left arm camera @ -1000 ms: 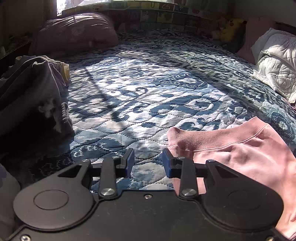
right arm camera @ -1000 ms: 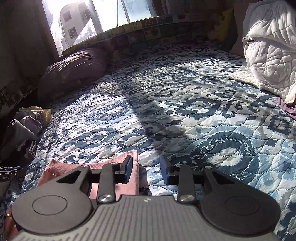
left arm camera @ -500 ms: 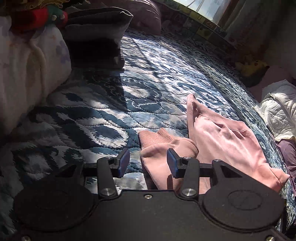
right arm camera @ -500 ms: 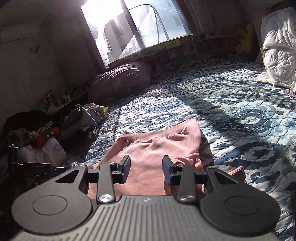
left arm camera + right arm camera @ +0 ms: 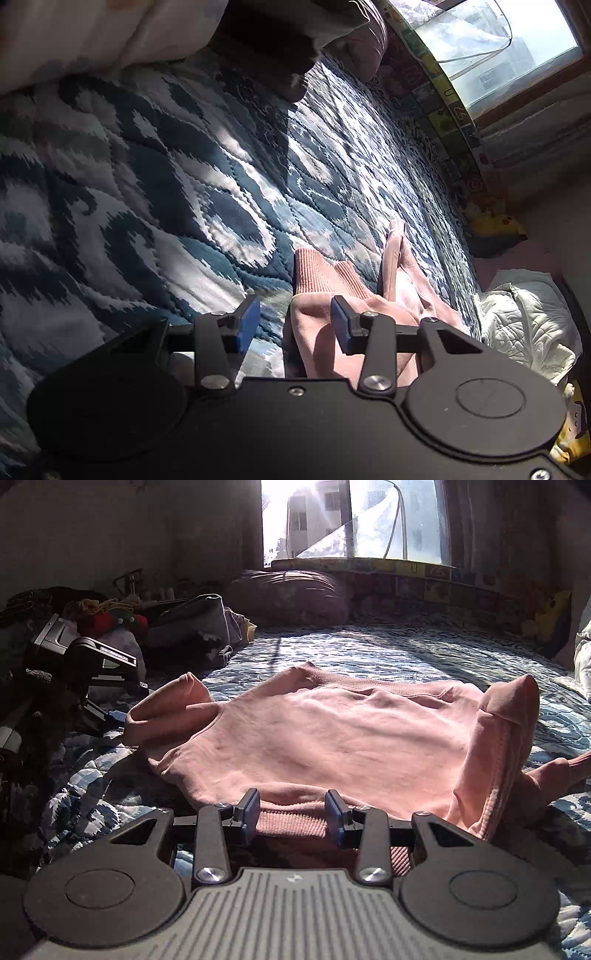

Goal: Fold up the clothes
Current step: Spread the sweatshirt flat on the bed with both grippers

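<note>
On left gripper (image 5: 110,716): label, seemingly illegible.

The sweatshirt (image 5: 332,734) lies spread on the quilt (image 5: 388,653), directly ahead of the right gripper (image 5: 291,810), its ribbed hem (image 5: 291,821) between the jaws. One sleeve (image 5: 170,705) lies ahead and to the left of those jaws, the other sleeve (image 5: 498,746) ahead to the right. Beyond the sweatshirt a pillow (image 5: 291,596) sits under the window (image 5: 351,517). The left gripper (image 5: 291,319) has a sleeve cuff (image 5: 321,277) just ahead of its jaws, nearer the right jaw, on the quilt (image 5: 166,206).
</note>
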{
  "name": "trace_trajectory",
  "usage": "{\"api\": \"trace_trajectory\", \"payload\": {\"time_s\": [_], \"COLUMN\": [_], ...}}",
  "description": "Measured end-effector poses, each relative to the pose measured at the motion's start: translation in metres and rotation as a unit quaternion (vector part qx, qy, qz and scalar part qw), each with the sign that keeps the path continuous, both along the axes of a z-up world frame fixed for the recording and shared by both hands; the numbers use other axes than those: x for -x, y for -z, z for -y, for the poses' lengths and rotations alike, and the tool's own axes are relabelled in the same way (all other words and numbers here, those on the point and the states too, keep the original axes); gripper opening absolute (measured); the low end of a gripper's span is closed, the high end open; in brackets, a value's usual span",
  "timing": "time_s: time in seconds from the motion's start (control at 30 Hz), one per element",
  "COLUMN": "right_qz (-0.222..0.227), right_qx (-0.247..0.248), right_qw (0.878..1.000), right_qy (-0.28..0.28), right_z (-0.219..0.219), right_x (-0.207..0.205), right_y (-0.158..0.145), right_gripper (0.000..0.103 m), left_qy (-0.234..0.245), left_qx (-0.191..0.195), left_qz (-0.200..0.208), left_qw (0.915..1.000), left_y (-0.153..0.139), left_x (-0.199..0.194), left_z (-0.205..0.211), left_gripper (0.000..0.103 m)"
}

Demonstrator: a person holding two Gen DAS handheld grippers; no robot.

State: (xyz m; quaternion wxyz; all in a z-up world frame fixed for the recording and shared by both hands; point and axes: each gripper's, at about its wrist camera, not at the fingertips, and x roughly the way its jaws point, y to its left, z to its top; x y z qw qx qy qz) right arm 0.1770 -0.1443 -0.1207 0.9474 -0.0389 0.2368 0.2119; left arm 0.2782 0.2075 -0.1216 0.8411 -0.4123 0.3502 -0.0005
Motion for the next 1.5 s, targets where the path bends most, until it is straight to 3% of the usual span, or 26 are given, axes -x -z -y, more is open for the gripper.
{"api": "trace_trajectory", "payload": {"time_s": [0.07,0.13,0.17,0.2,0.3,0.43,0.6,0.73,0.83,0.9,0.97,1.03,1.1,1.23,1.33,1.43,1.5], "right_qz": [-0.007,-0.024,-0.030,-0.034,-0.048,-0.057,-0.059,-0.062,-0.066,-0.069,-0.070,-0.070,-0.070,-0.069,-0.064,-0.055,-0.050], "right_qx": [-0.005,-0.029,-0.037,-0.038,-0.038,-0.035,-0.037,-0.043,-0.046,-0.048,-0.047,-0.042,-0.038,-0.036,-0.048,-0.091,-0.140], "right_qw": [1.000,0.999,0.999,0.999,0.998,0.998,0.998,0.997,0.997,0.996,0.996,0.997,0.997,0.997,0.996,0.994,0.989], "right_qy": [-0.005,-0.005,-0.005,-0.005,-0.002,0.001,0.001,-0.001,-0.007,-0.010,-0.011,-0.015,-0.018,-0.025,-0.031,-0.026,-0.014], "right_z": [-0.001,0.003,0.005,0.005,0.003,0.002,0.003,0.005,0.008,0.010,0.011,0.011,0.012,0.013,0.016,0.029,0.048], "right_x": [-0.007,-0.013,-0.015,-0.017,-0.021,-0.023,-0.023,-0.023,-0.023,-0.022,-0.022,-0.021,-0.020,-0.019,-0.016,-0.011,-0.007], "right_y": [0.002,0.003,0.004,0.006,0.011,0.014,0.014,0.013,0.013,0.013,0.013,0.013,0.012,0.011,0.006,-0.004,-0.011], "right_gripper": [0.040,0.040,0.041,0.042,0.044,0.045,0.045,0.045,0.045,0.045,0.045,0.045,0.045,0.045,0.044,0.044,0.044], "left_qy": [0.004,0.009,0.011,0.013,0.011,-0.028,-0.050,-0.042,-0.026,-0.021,-0.022,-0.020,-0.035,-0.045,-0.014,0.029,0.059], "left_qx": [-0.002,-0.003,-0.004,-0.005,-0.053,-0.122,-0.182,-0.214,-0.270,-0.282,-0.284,-0.299,-0.298,-0.263,-0.244,-0.230,-0.208], "left_qz": [0.007,0.013,0.016,0.020,0.072,0.124,0.156,0.164,0.162,0.165,0.154,0.084,0.031,0.081,0.107,0.115,0.123], "left_qw": [1.0000,0.9999,0.9998,0.9997,0.9960,0.9844,0.9696,0.9620,0.9486,0.9448,0.9462,0.9502,0.9535,0.9603,0.9636,0.9659,0.9685], "left_y": [0.000,0.000,0.000,0.001,-0.028,-0.074,-0.111,-0.106,-0.096,-0.085,-0.066,-0.039,-0.022,-0.032,-0.042,-0.051,-0.057], "left_x": [-0.008,-0.017,-0.021,-0.025,-0.010,0.033,0.055,0.043,0.028,0.021,0.007,-0.016,-0.027,0.004,0.026,0.035,0.038], "left_z": [0.003,0.007,0.008,0.010,0.009,-0.004,-0.016,-0.027,-0.024,-0.027,-0.033,-0.040,-0.048,-0.042,-0.020,0.012,0.039], "left_gripper": [0.039,0.025,0.011,0.008,0.006,0.006,0.006,0.006,0.006,0.007,0.010,0.017,0.018,0.022,0.023,0.028,0.043]}}
